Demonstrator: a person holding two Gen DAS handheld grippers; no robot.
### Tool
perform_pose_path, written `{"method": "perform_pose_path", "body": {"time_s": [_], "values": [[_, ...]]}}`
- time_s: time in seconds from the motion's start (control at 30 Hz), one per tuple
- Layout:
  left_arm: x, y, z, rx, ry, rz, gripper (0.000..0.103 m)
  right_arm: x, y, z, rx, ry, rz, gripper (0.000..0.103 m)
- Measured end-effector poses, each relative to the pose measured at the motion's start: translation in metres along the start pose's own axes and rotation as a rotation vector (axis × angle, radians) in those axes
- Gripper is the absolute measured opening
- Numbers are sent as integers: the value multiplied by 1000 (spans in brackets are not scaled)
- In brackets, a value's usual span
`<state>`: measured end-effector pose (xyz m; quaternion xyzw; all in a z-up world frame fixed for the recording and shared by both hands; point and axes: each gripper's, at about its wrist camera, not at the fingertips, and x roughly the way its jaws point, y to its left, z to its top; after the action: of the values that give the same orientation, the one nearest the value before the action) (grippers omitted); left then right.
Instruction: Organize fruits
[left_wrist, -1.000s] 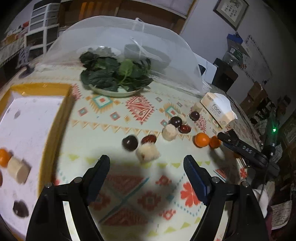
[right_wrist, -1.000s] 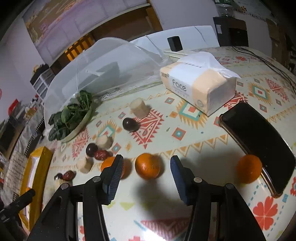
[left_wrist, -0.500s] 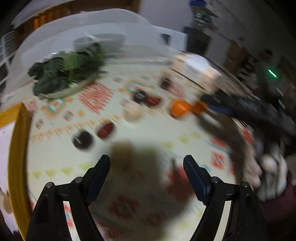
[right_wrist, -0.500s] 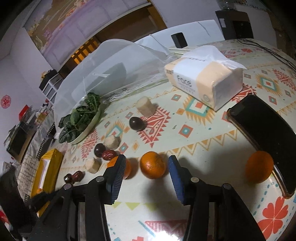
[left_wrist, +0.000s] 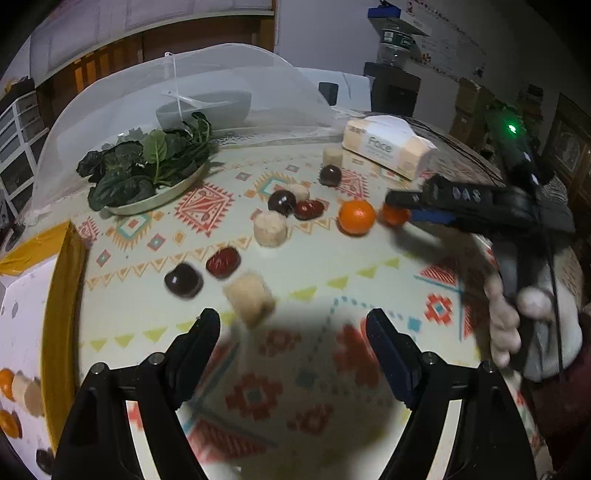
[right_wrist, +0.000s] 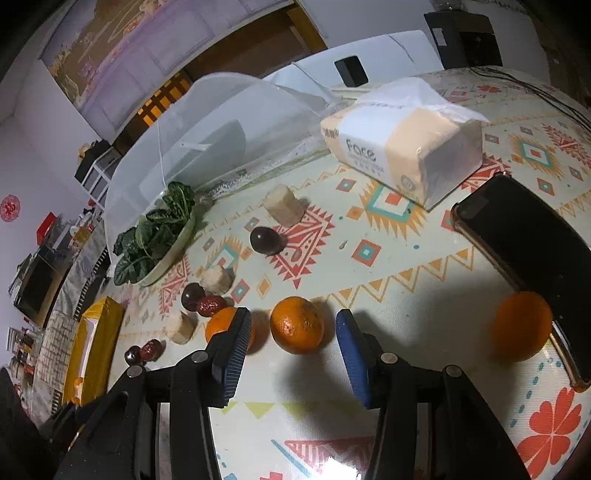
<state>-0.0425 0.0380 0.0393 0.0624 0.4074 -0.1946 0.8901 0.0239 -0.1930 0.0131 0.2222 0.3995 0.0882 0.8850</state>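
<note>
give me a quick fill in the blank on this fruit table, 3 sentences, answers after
1. The orange between the fingers of the right gripper is not yet ____.
2. The tissue pack carries the printed word ____.
3. The plate beside the mesh food cover holds leafy ____.

Answers: gripped; Face; greens

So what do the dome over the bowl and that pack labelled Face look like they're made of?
Dome cover: probably fine white mesh fabric, matte; the bowl shows hazily through it. Face pack: soft tissues in thin plastic wrap, judging by its slight sheen and wrinkles, with loose white tissue on top.
</note>
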Motion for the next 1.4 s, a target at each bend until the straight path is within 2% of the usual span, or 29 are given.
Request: {"method": "perform_pose_path", "body": {"time_s": [0.13,0.2,0.23,0.27,0.3,0.33,0.37,0.4,0.53,0.6,0.73,0.77,0.83,0.87,1.07,1.1,1.17,1.2,1.27,1.33,1.4], "values": [[19,-4,14,23,9,29,81,3,2,0,-14,11,-9,52],[23,-8,15,42,10,75,76,5,4,0,-24,16,-11,52],[24,-9,14,52,5,101,70,5,3,0,-27,16,-12,52],[24,-9,14,59,0,127,56,5,4,0,-31,17,-13,51],[23,-9,14,60,-3,149,47,6,4,0,-36,17,-14,51],[21,-6,16,54,-7,166,27,6,5,0,-37,16,-16,49],[19,-3,16,43,-6,155,22,6,5,-1,-38,21,-16,39],[18,0,17,25,-6,142,22,7,4,-1,-37,23,-19,34],[7,12,10,-30,-22,112,22,1,4,-2,-33,-4,-31,34],[-6,18,3,-63,-43,82,22,-4,4,-3,-34,-28,-46,34],[-39,31,-14,-98,-89,77,22,-9,5,-4,-43,-53,-64,34],[-43,34,-16,-108,-94,81,20,-10,5,-4,-42,-58,-70,34],[-54,44,-20,-136,-111,72,10,-13,5,-5,-34,-69,-72,34],[-58,49,-22,-153,-116,69,9,-14,6,-5,-26,-75,-70,34],[-85,78,-31,-245,-141,79,11,-24,17,-11,-62,-101,-75,34],[-87,84,-32,-264,-138,68,15,-25,19,-13,-63,-97,-71,34],[-86,92,-37,-289,-130,58,53,-28,22,-18,-60,-90,-57,34],[-86,91,-39,-287,-138,59,59,-30,24,-21,-60,-86,-43,34],[-80,84,-40,-248,-145,46,63,-34,32,-26,-72,-83,-28,34],[-65,73,-35,-203,-114,17,70,-38,41,-30,-89,-75,-11,34],[-49,62,-33,-164,-74,30,70,-43,54,-36,-112,-65,13,34]]}}
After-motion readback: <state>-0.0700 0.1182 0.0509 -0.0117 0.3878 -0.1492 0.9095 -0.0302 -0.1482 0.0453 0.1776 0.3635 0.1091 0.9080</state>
